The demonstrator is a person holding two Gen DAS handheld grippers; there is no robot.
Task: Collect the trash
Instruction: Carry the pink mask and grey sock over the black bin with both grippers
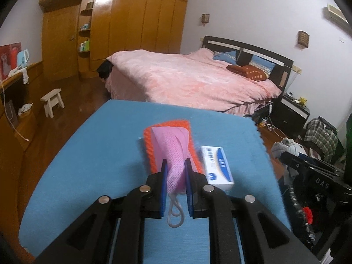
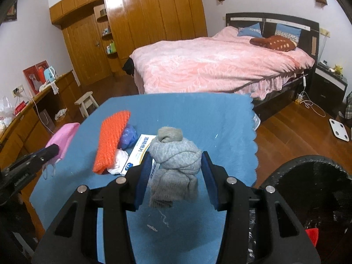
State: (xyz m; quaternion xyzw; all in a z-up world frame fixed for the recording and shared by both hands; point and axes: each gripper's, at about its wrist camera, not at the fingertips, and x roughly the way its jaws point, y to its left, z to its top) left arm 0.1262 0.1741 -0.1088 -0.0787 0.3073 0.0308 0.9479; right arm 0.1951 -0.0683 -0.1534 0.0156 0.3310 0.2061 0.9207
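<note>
My left gripper (image 1: 176, 165) is shut on a pink mesh bag (image 1: 173, 147) with a white cord, held above the blue-covered table (image 1: 88, 154); the bag also shows at the left of the right wrist view (image 2: 63, 138). My right gripper (image 2: 177, 159) is shut on a knotted grey sock bundle (image 2: 176, 154), lifted over the table. On the table lie an orange bubble-wrap piece (image 2: 111, 140), a white and blue medicine box (image 2: 138, 151), a blue plastic wad (image 2: 128, 137) and a white crumpled wad (image 2: 117, 162).
A black mesh bin (image 2: 308, 189) stands at the table's right side. A pink bed (image 2: 220, 61) lies behind the table. A wooden wardrobe (image 2: 132, 22), a small white stool (image 2: 87, 103) and a side counter (image 2: 28, 118) are on the left. A white scale (image 2: 340, 129) lies on the floor.
</note>
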